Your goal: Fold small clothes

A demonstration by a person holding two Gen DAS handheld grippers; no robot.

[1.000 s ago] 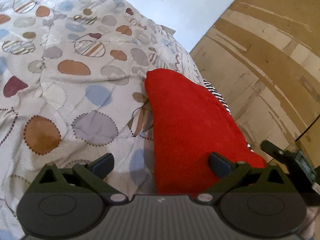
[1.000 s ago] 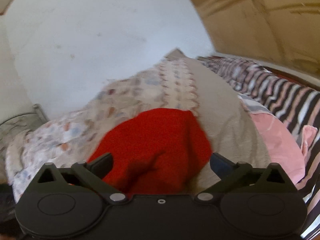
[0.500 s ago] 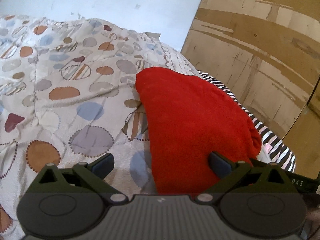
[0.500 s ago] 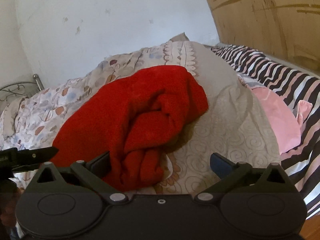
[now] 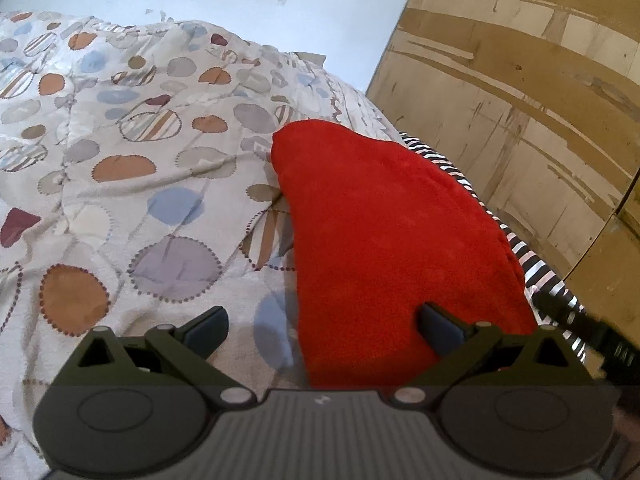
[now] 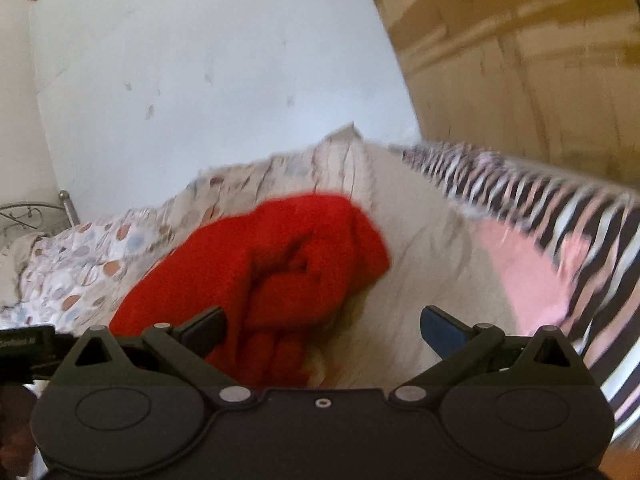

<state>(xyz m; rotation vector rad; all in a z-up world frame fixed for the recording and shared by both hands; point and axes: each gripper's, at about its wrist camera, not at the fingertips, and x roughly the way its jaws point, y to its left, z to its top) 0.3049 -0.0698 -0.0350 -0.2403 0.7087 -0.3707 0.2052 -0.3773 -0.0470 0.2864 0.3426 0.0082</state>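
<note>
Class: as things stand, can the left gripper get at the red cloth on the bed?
Probably yes. The left gripper is open, the red cloth lies just ahead with one finger already over it, and nothing stands between.

The left gripper (image 5: 323, 330) has a ribbed grey body, black linkage arms, silver pivot screws and dark blue-grey fingertips (image 5: 440, 328); the right gripper (image 6: 323, 330) is smooth black.

free: spotted quilt (image 5: 120, 184) left | blocked: red garment (image 5: 392, 240), wooden wall (image 5: 520, 100) right
</note>
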